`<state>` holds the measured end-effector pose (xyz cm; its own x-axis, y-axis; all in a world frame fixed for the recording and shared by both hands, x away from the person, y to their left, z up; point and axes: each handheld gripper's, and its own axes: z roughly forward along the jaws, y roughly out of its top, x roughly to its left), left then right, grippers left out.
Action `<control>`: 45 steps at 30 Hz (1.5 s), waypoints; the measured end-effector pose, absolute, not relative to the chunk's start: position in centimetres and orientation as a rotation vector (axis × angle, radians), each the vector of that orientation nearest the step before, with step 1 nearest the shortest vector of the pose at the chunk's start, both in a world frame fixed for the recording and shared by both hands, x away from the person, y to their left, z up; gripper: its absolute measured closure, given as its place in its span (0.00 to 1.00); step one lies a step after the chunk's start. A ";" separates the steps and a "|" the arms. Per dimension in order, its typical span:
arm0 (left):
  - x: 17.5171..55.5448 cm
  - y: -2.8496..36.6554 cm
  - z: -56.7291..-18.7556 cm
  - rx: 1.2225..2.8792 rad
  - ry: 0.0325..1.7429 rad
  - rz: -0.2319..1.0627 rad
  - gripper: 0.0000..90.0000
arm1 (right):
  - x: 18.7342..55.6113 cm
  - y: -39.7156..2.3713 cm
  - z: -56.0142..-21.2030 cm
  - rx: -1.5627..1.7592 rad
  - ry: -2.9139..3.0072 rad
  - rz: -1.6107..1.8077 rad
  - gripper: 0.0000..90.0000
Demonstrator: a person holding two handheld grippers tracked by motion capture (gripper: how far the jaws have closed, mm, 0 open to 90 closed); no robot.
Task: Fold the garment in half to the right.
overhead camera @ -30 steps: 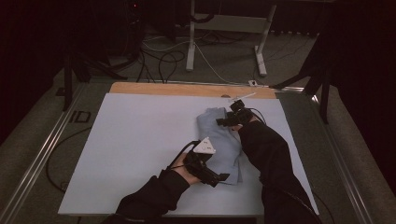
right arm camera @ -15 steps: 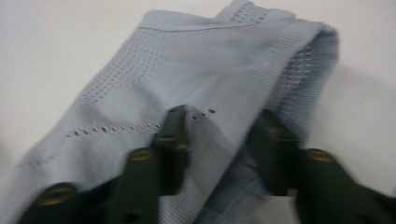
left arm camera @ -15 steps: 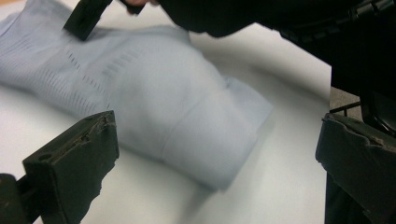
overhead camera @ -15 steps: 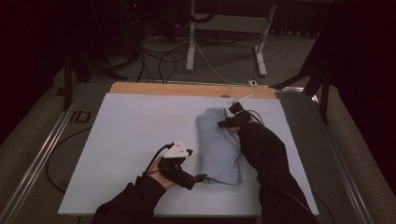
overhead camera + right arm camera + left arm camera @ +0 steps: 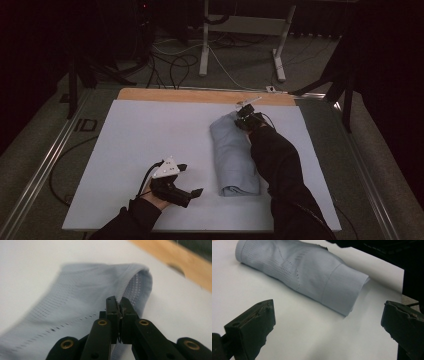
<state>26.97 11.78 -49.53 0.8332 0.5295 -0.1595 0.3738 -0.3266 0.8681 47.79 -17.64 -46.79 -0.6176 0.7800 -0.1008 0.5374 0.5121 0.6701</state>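
The person's sleeve (image 5: 280,165) covers part of the folded cloth (image 5: 232,155), perhaps its right edge.

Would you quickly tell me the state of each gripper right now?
Left gripper: open, holding nothing, near the folded cloth.
Right gripper: just closed, fingers pinching the cloth's far edge.

Black sleeves cover both forearms, each hand-held gripper (image 5: 191,179) is black with brass-ringed screw holes, a trailing black cable and a grey three-cornered top plate.
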 end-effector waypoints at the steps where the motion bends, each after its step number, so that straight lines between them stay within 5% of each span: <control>1: 26.9 12.0 -49.6 1.951 0.673 0.186 0.00 | 47.7 -17.7 -46.5 1.085 2.359 0.877 0.98; 29: 26.1 14.6 -50.5 1.940 0.673 0.308 0.00 | 49.2 -18.7 -51.5 1.210 2.403 0.780 0.96; 45: 26.0 16.2 -50.3 1.937 0.686 0.329 0.00 | 48.1 -18.9 -48.4 1.173 2.342 0.907 0.65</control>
<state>25.99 16.18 -50.29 0.8011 0.5945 -0.0689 0.3187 -0.3264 0.8899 48.06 -18.87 -48.38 -0.5863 0.8092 -0.0378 0.5724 0.4469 0.6875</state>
